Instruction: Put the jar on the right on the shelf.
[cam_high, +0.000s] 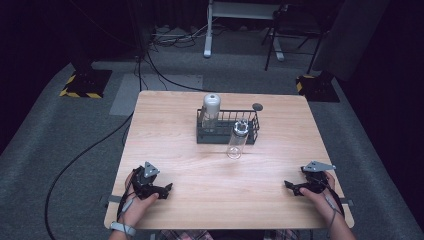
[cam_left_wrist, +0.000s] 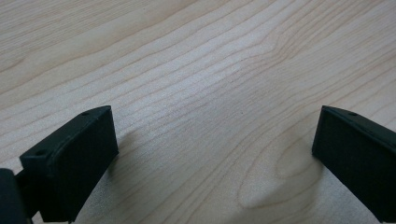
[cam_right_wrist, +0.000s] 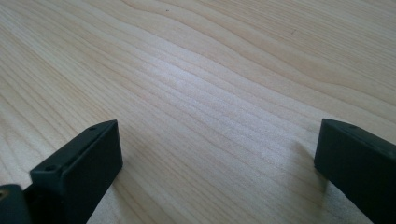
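From the high view we see our left gripper (cam_high: 167, 189) and right gripper (cam_high: 288, 186) resting low at the near corners of the light wooden desk (cam_high: 175, 130), well apart from the clear plastic bottle (cam_high: 237, 140) that stands upright just before the dark wire basket (cam_high: 252, 131), where a white-capped bottle (cam_high: 210, 112) sits, likely a ready pose. In the left gripper view our jaws stand wide apart over bare wood. In the right gripper view likewise, empty.

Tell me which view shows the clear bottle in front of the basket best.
The high view: the clear bottle stands whole and upright on the table, just in front of the wire basket. The left and right gripper views look down at bare wood between open jaws, giving nothing of it.
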